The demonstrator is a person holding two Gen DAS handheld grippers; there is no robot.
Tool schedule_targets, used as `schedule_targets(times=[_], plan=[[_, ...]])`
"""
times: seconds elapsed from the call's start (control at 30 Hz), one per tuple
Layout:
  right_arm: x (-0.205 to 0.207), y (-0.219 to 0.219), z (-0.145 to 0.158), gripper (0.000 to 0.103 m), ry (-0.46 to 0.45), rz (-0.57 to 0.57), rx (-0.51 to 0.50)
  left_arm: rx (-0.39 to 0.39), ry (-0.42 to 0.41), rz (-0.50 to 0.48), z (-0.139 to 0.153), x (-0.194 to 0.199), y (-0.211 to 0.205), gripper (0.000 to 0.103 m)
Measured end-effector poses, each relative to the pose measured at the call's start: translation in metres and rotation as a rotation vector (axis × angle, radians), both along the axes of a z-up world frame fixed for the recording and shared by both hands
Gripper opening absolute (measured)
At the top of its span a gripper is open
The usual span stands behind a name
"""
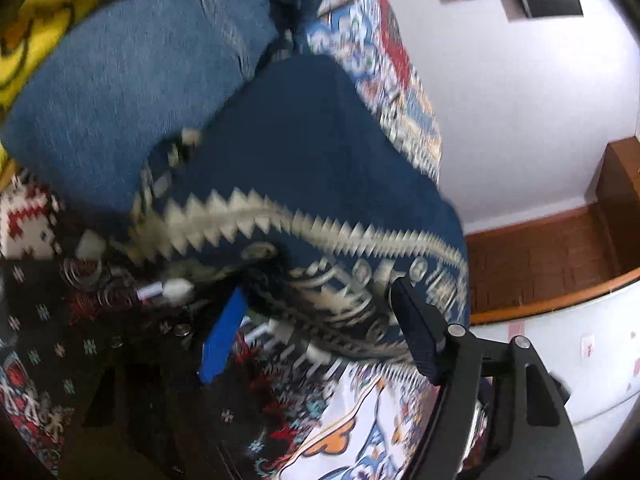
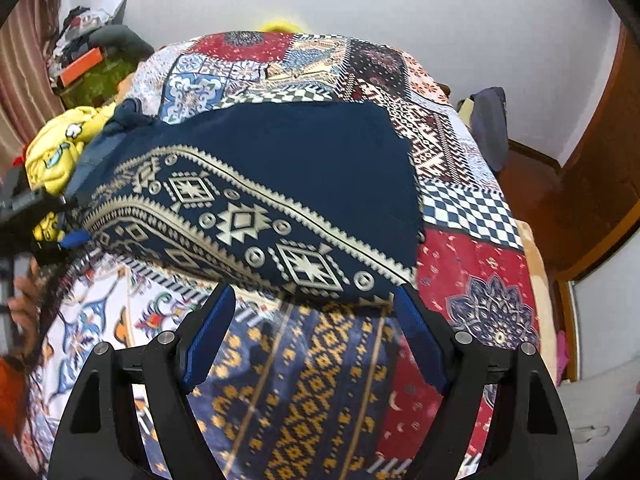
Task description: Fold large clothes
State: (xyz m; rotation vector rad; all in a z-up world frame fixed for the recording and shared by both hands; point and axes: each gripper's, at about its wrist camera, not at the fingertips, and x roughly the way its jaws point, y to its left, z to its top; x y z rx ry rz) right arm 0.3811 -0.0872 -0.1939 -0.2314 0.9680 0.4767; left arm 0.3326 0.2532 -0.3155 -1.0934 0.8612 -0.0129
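On a patchwork bedspread (image 2: 472, 272), the folded navy patterned garment (image 2: 256, 200) lies just ahead of the wide, empty right gripper (image 2: 316, 300), long axis slanting left-to-right; left gripper (image 1: 316, 312) straddles its blurred edge, grip unclear.

patchwork bed (image 2: 472, 264) carries navy patterned garment (image 2: 280, 168), yellow clothes (image 2: 60, 152).

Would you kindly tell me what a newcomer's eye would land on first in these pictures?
First, the folded navy cloth with its cream geometric border, lying mid-bed on the busy patchwork bedspread. Next, the right gripper, jaws open just short of its near edge. A crumpled yellow garment sits at the left.
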Motion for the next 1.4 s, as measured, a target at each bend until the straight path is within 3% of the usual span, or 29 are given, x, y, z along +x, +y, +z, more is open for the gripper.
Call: schedule_targets(times=[0.13,0.3,0.43,0.53,0.63,0.7,0.8,0.87,0.9,1.0,1.27,1.33,1.4], plan=[[0.002,0.007,-0.004,0.079,0.009,0.000,0.012,0.022,-0.023,0.008,0.001,-0.006,-0.002,0.070],[0.001,0.011,-0.012,0.079,0.037,0.001,0.017,0.061,-0.038,0.073,0.008,-0.005,0.006,0.052],[0.000,0.009,-0.012,0.079,0.040,0.005,0.007,0.070,-0.195,0.119,0.030,-0.015,0.008,0.048],[0.003,0.007,-0.010,0.079,0.043,-0.001,0.012,0.095,-0.126,0.096,0.023,-0.003,0.007,0.048],[0.007,0.005,-0.010,0.079,0.056,-0.017,0.034,0.034,-0.069,0.107,0.000,0.007,0.011,0.048],[0.008,0.004,-0.009,0.079,0.065,-0.024,0.059,0.007,-0.089,0.130,-0.006,0.007,0.015,0.050],[0.010,0.007,-0.009,0.079,0.080,-0.025,0.072,0.030,-0.066,0.132,0.000,0.022,0.018,0.050],[0.012,0.011,-0.008,0.079,0.087,-0.022,0.071,0.106,-0.048,0.135,0.011,0.028,0.018,0.046],[0.014,0.015,-0.007,0.079,0.092,-0.020,0.075,0.145,-0.038,0.136,0.015,0.033,0.018,0.031],[0.018,0.030,0.000,0.079,0.096,-0.008,0.092,0.218,-0.018,0.118,0.023,0.047,0.020,0.019],[0.031,0.095,0.018,0.079,0.053,0.054,0.127,0.467,-0.213,0.112,0.123,0.012,0.002,0.015],[0.034,0.117,0.016,0.079,0.060,0.074,0.140,0.503,-0.250,0.134,0.139,0.002,0.004,0.015],[0.037,0.136,0.010,0.079,0.080,0.093,0.140,0.599,-0.259,0.154,0.154,-0.002,0.003,0.015]])
